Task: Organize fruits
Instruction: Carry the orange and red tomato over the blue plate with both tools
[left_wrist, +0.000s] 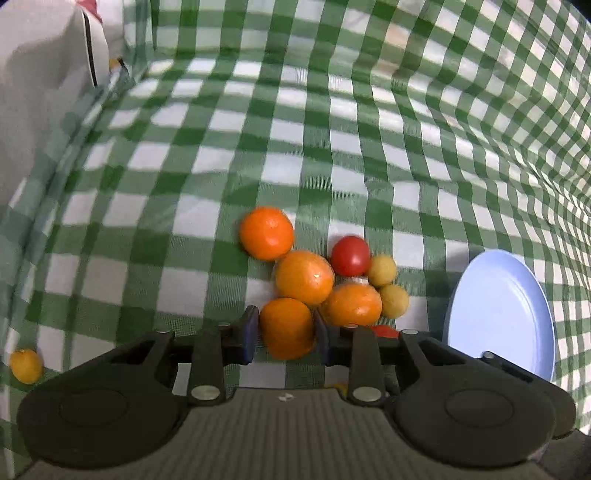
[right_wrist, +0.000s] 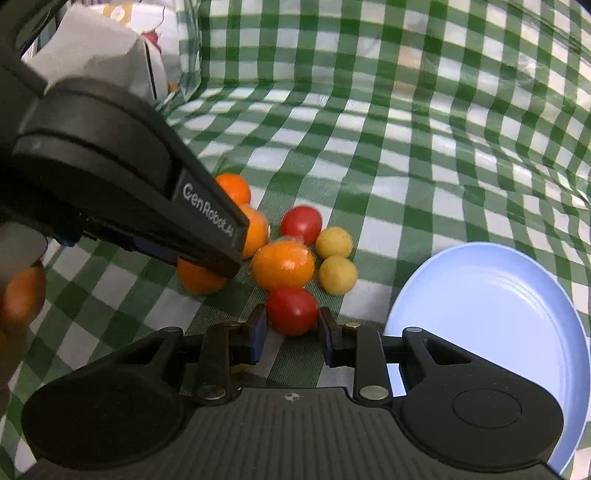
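Left wrist view showed the left tongs (left_wrist: 283, 330) gripping an orange (left_wrist: 287, 328) left of the blue plate (left_wrist: 502, 314); the right tongs (right_wrist: 291, 325) gripped a tomato (right_wrist: 292, 311) beside that plate.

A tabletop (right_wrist: 369, 155) in green-and-white checked cloth carries clustered oranges (right_wrist: 283, 267), tomatoes (right_wrist: 301, 223) and yellow fruits (right_wrist: 338, 275), beside a blue plate (right_wrist: 491, 314).

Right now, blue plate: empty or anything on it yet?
Empty. The blue plate shows only bare surface in both views; the oranges, tomatoes and yellow fruits all lie on the checked cloth.
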